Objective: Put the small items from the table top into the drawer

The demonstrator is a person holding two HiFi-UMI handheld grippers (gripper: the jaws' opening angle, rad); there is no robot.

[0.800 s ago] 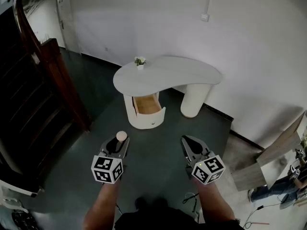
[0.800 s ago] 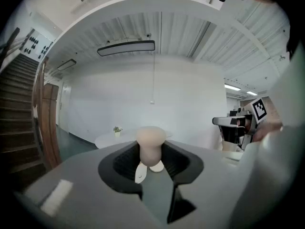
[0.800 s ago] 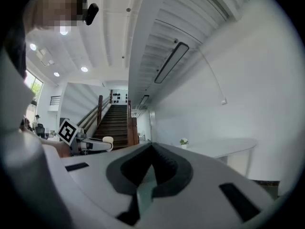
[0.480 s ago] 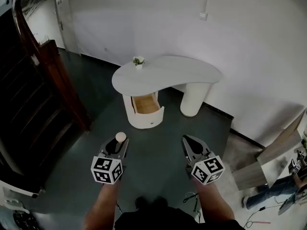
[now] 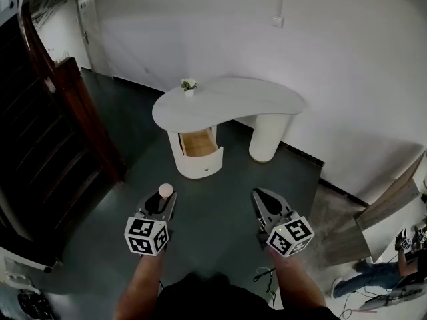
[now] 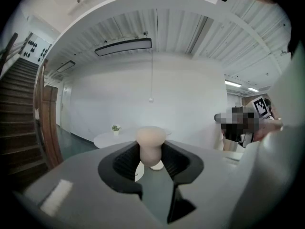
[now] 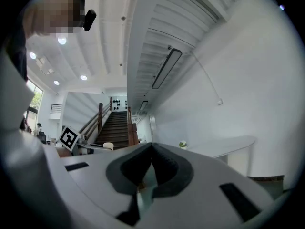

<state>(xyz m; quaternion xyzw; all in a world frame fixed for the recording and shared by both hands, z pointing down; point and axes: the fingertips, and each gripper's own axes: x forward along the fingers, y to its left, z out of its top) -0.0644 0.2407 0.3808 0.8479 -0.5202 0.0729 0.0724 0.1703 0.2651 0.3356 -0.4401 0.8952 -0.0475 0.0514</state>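
While I stand well back from the desk, left gripper [image 5: 162,202]: clamped on the stem of a pale beige mushroom-shaped knob [image 5: 165,191], its cap above my jaws.
Knob risk: I pinch only the narrow stem, so a jolt could tilt it or slip it onto the dark floor [image 5: 213,212].
Drawer ahead: the open wood-lined drawer [image 5: 197,142] sits well beyond my left gripper, under the white curved desk [image 5: 227,102]; letting go early would miss it.
Right gripper [image 5: 265,205]: jaws together, empty; it could bump the drawer front.

place: bare indoor hall | cues: wooden staircase [image 5: 40,159], white curved desk [image 5: 233,102], dark floor [image 5: 217,195]
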